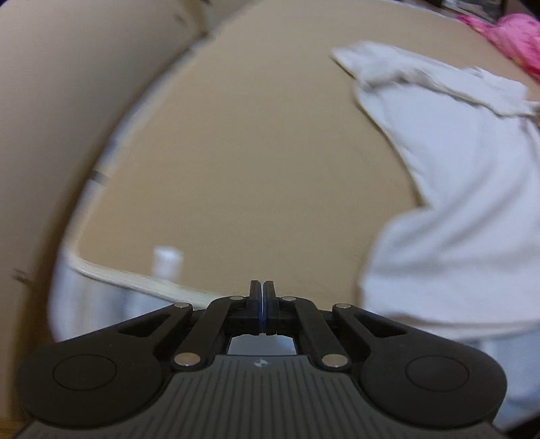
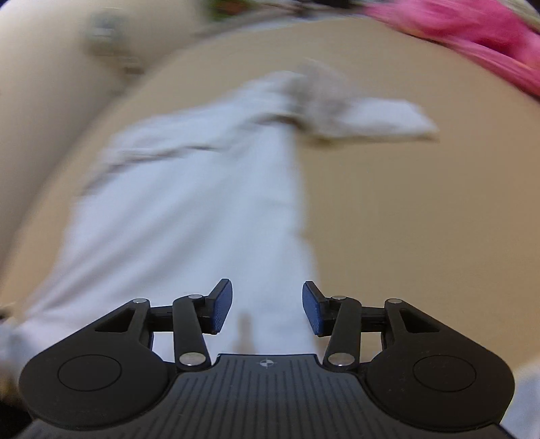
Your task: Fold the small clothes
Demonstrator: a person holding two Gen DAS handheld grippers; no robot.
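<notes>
No writing is legible. The left gripper [image 1: 262, 287] is closed on nothing beside the white garment [image 1: 465, 189]; the right gripper [image 2: 266, 297] gapes wide over the garment on the tan table [image 2: 422, 219].

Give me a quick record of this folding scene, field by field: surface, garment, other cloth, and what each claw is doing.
surface: tan table top
garment: white garment spread on the table, one part reaching out to the side at its far end
other cloth: pink fabric at the far edge, apart from the white one
left claw: shut, nothing visible between its fingers, over bare table beside the garment
right claw: open, above the garment's near end
image quality: both views motion-blurred
</notes>
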